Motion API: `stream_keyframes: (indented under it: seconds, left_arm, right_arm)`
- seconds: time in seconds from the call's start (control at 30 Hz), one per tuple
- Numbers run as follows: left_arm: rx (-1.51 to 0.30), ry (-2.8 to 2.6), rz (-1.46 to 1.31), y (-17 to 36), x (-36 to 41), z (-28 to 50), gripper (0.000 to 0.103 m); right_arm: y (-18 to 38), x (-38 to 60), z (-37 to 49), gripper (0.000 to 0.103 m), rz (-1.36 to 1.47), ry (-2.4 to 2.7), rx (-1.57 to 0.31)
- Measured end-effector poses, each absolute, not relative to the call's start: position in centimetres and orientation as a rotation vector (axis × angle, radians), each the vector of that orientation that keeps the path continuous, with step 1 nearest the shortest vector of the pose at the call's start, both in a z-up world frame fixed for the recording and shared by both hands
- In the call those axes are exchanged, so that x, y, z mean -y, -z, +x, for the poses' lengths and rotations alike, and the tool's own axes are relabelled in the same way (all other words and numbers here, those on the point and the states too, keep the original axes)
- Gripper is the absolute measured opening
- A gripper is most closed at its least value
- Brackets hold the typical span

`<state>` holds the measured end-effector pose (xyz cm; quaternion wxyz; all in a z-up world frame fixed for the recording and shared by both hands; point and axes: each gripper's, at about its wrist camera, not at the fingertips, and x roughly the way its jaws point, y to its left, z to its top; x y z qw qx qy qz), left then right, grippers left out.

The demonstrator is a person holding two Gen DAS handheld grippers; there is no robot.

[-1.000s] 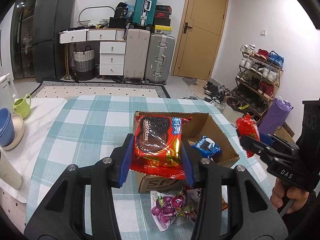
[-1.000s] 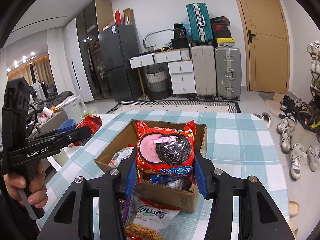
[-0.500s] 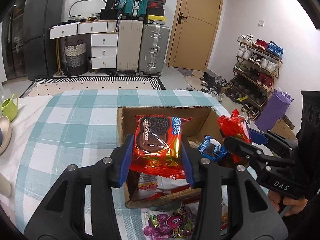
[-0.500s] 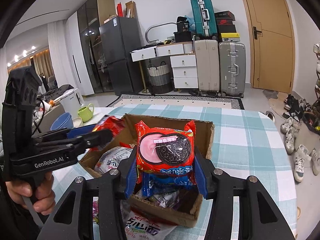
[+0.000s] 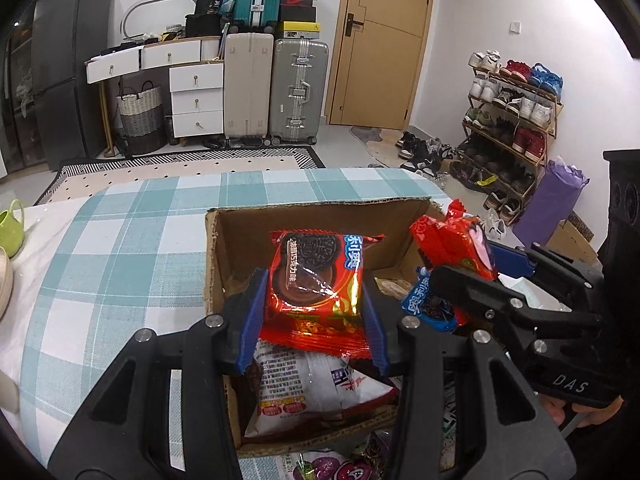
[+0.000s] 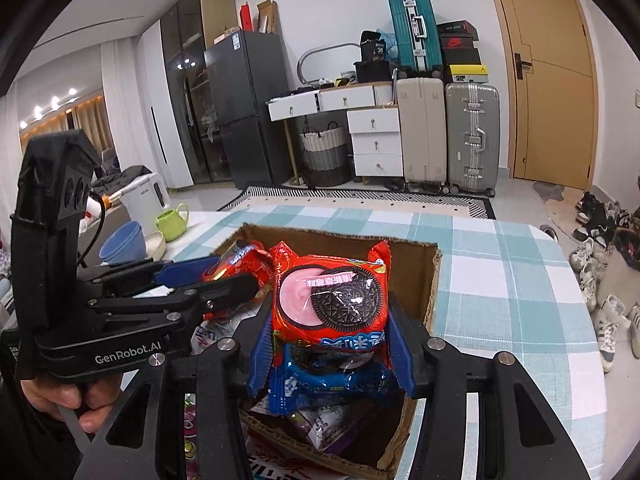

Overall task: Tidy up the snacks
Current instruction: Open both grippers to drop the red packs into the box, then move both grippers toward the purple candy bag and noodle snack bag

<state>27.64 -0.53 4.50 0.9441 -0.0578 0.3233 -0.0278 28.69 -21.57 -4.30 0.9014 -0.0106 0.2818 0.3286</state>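
An open cardboard box stands on the checked table. My left gripper is shut on a red Oreo pack and holds it over the box's left half; it shows at the left of the right wrist view. My right gripper is shut on a red Oreo pack with a pink picture, above a blue Oreo pack in the box. The right gripper and its pack show at the right of the left wrist view. A white snack bag lies in the box.
A purple candy bag lies on the table in front of the box. A green mug, blue bowls and a white kettle stand at the table's left. Suitcases, drawers and a shoe rack are beyond the table.
Both grippers have moved forward and down over the box with their packs. They have also come closer to each other.
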Motion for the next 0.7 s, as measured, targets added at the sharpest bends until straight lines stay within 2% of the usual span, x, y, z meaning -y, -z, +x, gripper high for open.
stream_keyframes:
  seconds: [0.07, 0.17, 0.23, 0.27, 0.3, 0.37, 0.43, 0.5, 0.7]
  left_arm:
    - [-0.662, 0.054, -0.11, -4.1, 0.6, 28.1, 0.041]
    - [-0.669, 0.057, -0.112, -3.8, 0.4, 28.4, 0.042]
    - [-0.673, 0.07, -0.119, -3.9, 0.2, 28.4, 0.046]
    - [-0.676, 0.071, -0.121, -3.9, 0.1, 28.4, 0.056]
    - [-0.677, 0.069, -0.125, -4.1, 0.0, 28.2, 0.069]
    - [-0.667, 0.071, -0.135, -4.6, -0.3, 27.7, 0.081]
    - [-0.654, 0.067, -0.142, -5.2, -0.4, 26.9, 0.086]
    - [-0.64, 0.036, -0.134, -5.7, -0.5, 25.7, 0.102]
    - [-0.65, -0.014, -0.126, -5.9, -0.7, 21.8, 0.102]
  right_arm:
    - [4.5, 21.5, 28.9, 0.054, -0.02, -0.685, -0.588]
    - [4.1, 21.9, 28.7, 0.071, -0.009, -0.682, -0.568]
    - [3.6, 22.6, 28.2, 0.085, 0.011, -0.69, -0.551]
    - [3.3, 22.9, 27.8, 0.094, 0.018, -0.683, -0.543]
    - [3.1, 23.3, 27.4, 0.1, 0.022, -0.67, -0.539]
    - [2.9, 24.0, 26.6, 0.102, 0.032, -0.656, -0.536]
    - [2.8, 24.7, 25.7, 0.102, 0.041, -0.636, -0.554]
    - [3.0, 25.3, 24.9, 0.102, 0.045, -0.619, -0.567]
    - [3.8, 27.1, 21.8, 0.102, 0.075, -0.581, -0.59]
